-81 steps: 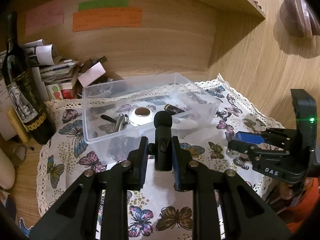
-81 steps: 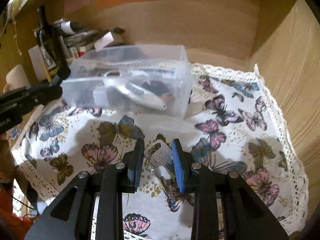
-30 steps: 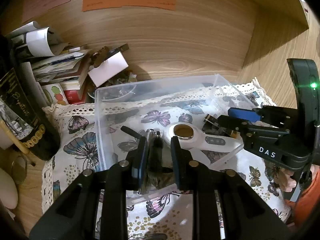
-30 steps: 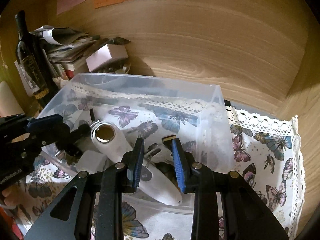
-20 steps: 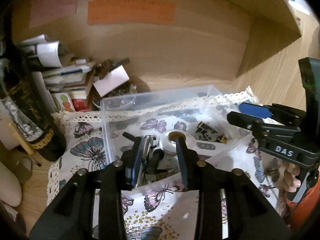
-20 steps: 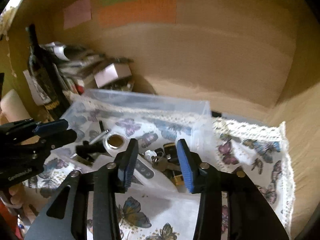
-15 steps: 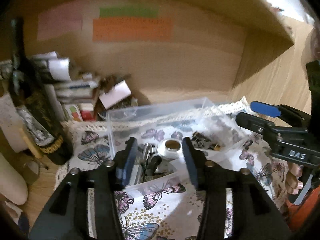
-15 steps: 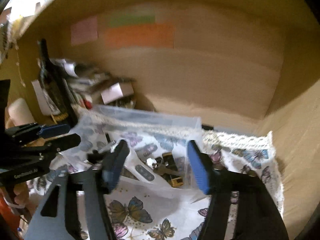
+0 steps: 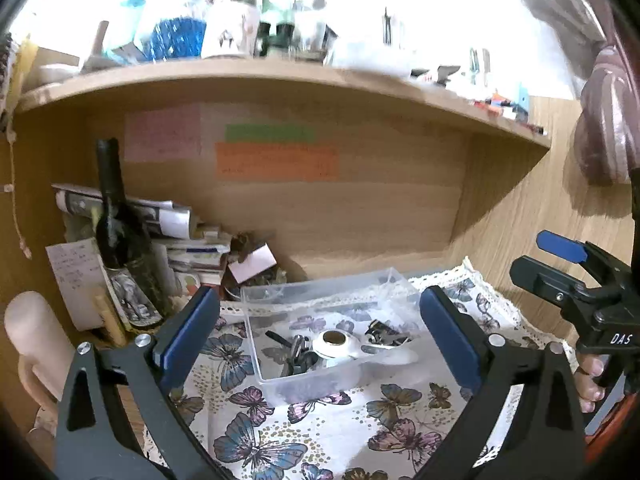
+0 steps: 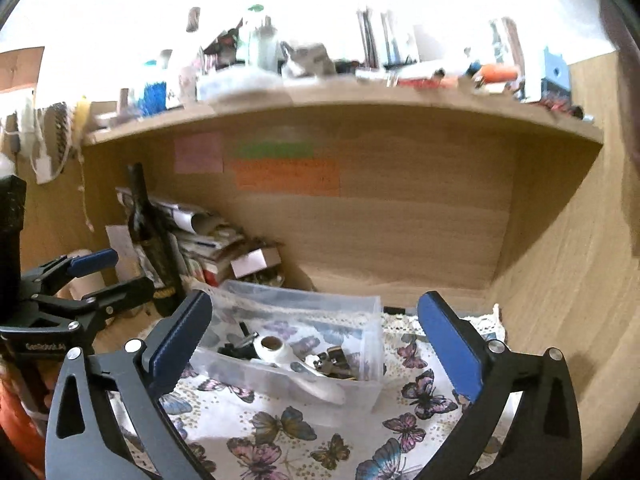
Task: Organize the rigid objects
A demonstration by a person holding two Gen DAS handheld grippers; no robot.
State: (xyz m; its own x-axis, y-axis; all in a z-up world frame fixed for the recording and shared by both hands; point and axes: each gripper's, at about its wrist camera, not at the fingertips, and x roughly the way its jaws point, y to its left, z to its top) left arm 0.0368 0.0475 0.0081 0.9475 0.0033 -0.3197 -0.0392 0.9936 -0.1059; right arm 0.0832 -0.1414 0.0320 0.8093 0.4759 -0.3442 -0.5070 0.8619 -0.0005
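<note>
A clear plastic box [image 9: 276, 384] stands on the butterfly cloth [image 9: 320, 436]; it also shows in the right wrist view [image 10: 360, 396]. Inside lie a white device with a round lens [image 9: 340, 346], the black mini microphone [image 9: 298, 360], the keys [image 10: 324, 364] and a small dark item [image 9: 382, 330]. My left gripper [image 9: 318, 338] is wide open and empty, raised back from the box. My right gripper [image 10: 314, 342] is wide open and empty too, also pulled back above the cloth. Each gripper shows in the other's view: the right one [image 9: 560, 264], the left one [image 10: 104, 276].
A dark wine bottle [image 9: 120, 240] and a pile of papers and small boxes [image 9: 192, 240] stand at the back left. A wooden back wall with coloured notes [image 9: 276, 160] and a cluttered shelf [image 9: 280, 76] enclose the nook. A wooden side wall [image 10: 568, 264] is on the right.
Both grippers carried their objects into the box, let go of the microphone and the keys, opened wide and drew back and up from the box.
</note>
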